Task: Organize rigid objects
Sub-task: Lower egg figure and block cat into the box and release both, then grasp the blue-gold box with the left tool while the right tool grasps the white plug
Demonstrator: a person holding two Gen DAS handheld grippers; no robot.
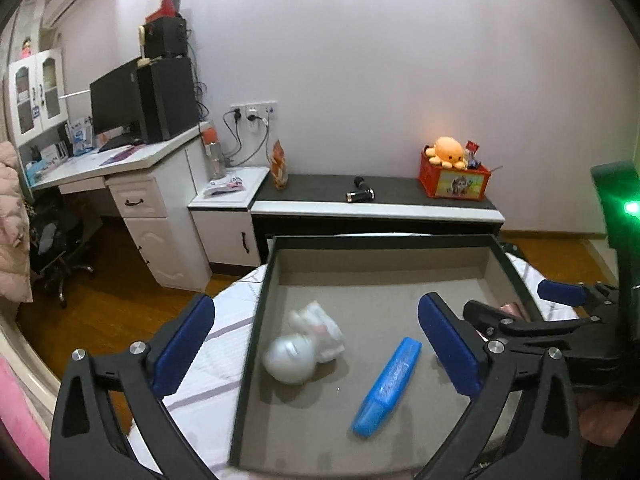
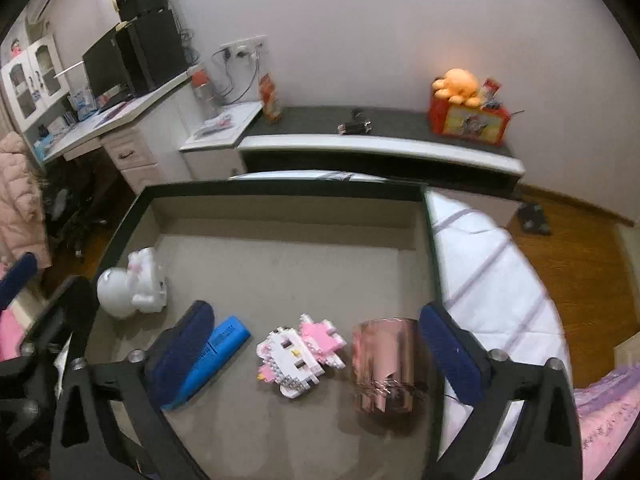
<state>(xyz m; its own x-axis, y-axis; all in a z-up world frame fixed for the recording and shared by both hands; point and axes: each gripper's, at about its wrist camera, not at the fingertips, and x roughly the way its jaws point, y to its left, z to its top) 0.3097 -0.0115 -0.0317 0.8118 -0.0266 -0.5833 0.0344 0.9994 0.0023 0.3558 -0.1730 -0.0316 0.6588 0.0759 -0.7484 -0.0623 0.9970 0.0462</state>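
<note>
A grey tray [image 1: 380,276] with a dark rim lies on a bed. In it lie a blue rectangular case [image 1: 387,386], a white round figurine [image 1: 306,346], a pink-and-white block cat [image 2: 302,356] and a shiny rose-gold cup [image 2: 386,366] on its side. My left gripper [image 1: 316,344] is open and empty above the figurine and the case. My right gripper [image 2: 316,354] is open and empty, its fingers standing either side of the block cat and the cup. The figurine [image 2: 132,286] and the case [image 2: 212,356] also show in the right wrist view.
The tray [image 2: 132,204] rests on a white striped bedsheet [image 2: 492,280]. Behind it stands a low dark bench [image 1: 376,196] with an orange box and plush [image 1: 454,172]. A white desk [image 1: 120,168] with a monitor stands at left. Wooden floor [image 2: 580,264] lies at right.
</note>
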